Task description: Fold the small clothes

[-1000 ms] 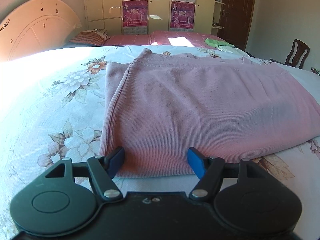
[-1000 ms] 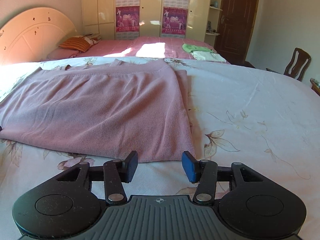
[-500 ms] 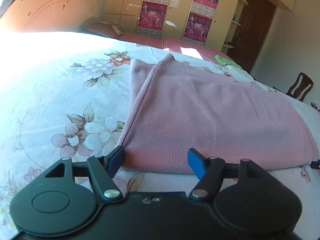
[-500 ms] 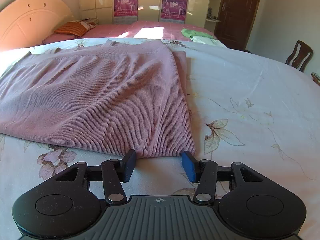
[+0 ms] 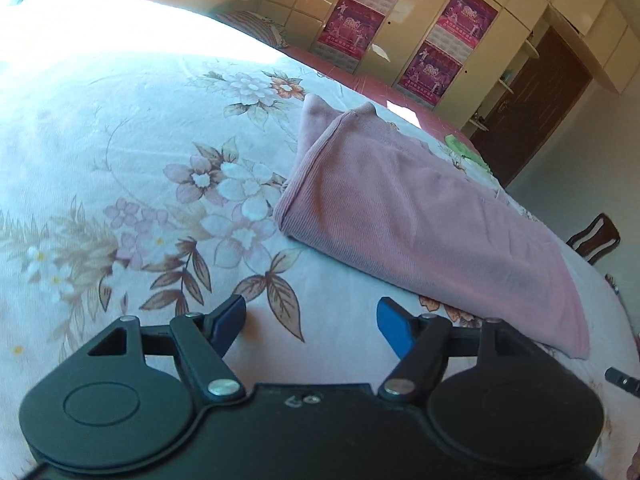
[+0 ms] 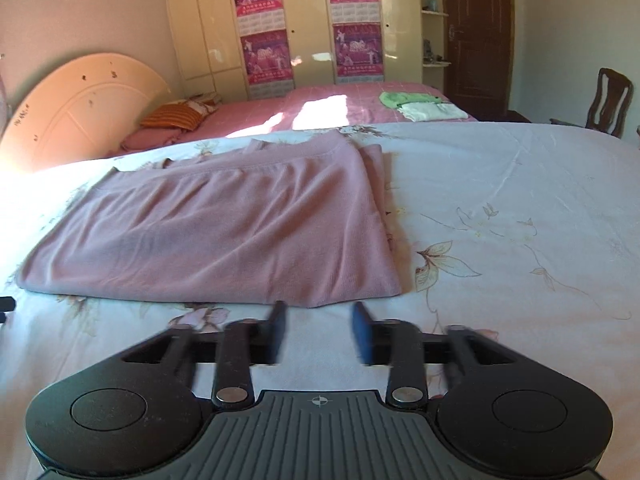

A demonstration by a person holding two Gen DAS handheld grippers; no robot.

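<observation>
A pink knit garment lies folded flat on the flowered bedsheet. My left gripper stands open over bare sheet, in front of and to the left of the garment's near left corner, with nothing between its blue fingers. The left wrist view is tilted. In the right wrist view the same garment spreads ahead and to the left. My right gripper hovers just short of its near right hem; the fingers are motion-blurred, closing, still apart, with only sheet between them.
Behind the bed stands a second bed with a pink cover, holding a striped pillow and folded green and white cloths. A headboard, a wardrobe, a dark door and a wooden chair line the room.
My left gripper slid left off the garment's near hem and rolled, tilting its view. My right gripper backed away from the hem and rose slightly; its fingers now blur and stand closer together.
</observation>
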